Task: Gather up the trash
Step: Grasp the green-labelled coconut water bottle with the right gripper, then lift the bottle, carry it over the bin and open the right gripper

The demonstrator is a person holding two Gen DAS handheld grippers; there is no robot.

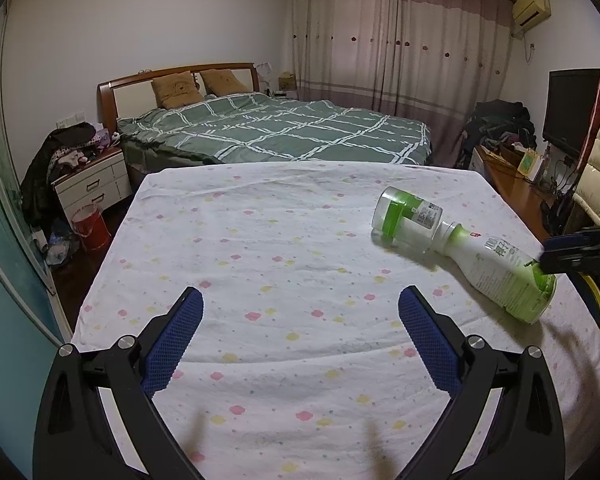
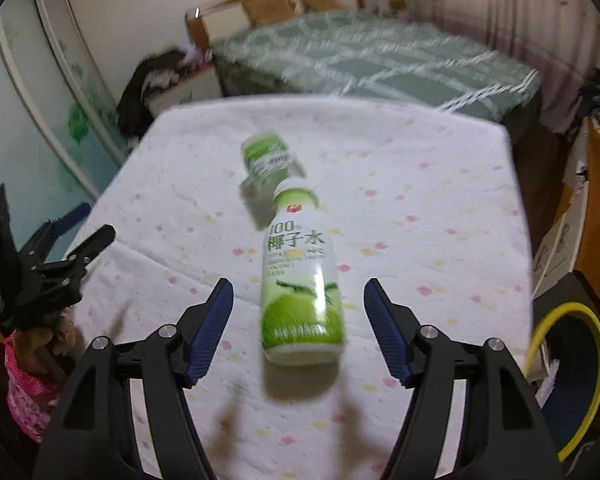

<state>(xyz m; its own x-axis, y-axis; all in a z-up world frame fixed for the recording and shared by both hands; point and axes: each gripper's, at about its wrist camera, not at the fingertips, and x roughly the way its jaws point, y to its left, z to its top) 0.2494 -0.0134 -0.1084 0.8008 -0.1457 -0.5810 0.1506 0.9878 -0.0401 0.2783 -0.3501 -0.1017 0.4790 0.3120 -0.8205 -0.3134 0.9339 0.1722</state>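
Note:
A white and green coconut-water bottle point(image 2: 300, 280) lies on its side on the cloth-covered table point(image 1: 260, 240), cap pointing away. A clear jar with a green label point(image 2: 268, 158) lies touching its cap end. My right gripper point(image 2: 299, 286) hangs open above the table, with the bottle's base between its blue pads and a gap on both sides. In the left wrist view the bottle point(image 1: 496, 268) and jar point(image 1: 408, 216) lie at the right, and the right gripper point(image 1: 552, 254) is at the bottle's base. My left gripper point(image 1: 300, 304) is open with nothing in it, over the cloth left of the bottle.
A bin with a yellow rim point(image 2: 572, 360) stands off the table's right side. A pink patterned bag point(image 2: 24, 384) sits low on the left. Beyond the table are a bed point(image 1: 280, 132), a nightstand point(image 1: 92, 180) and a red bucket point(image 1: 90, 226).

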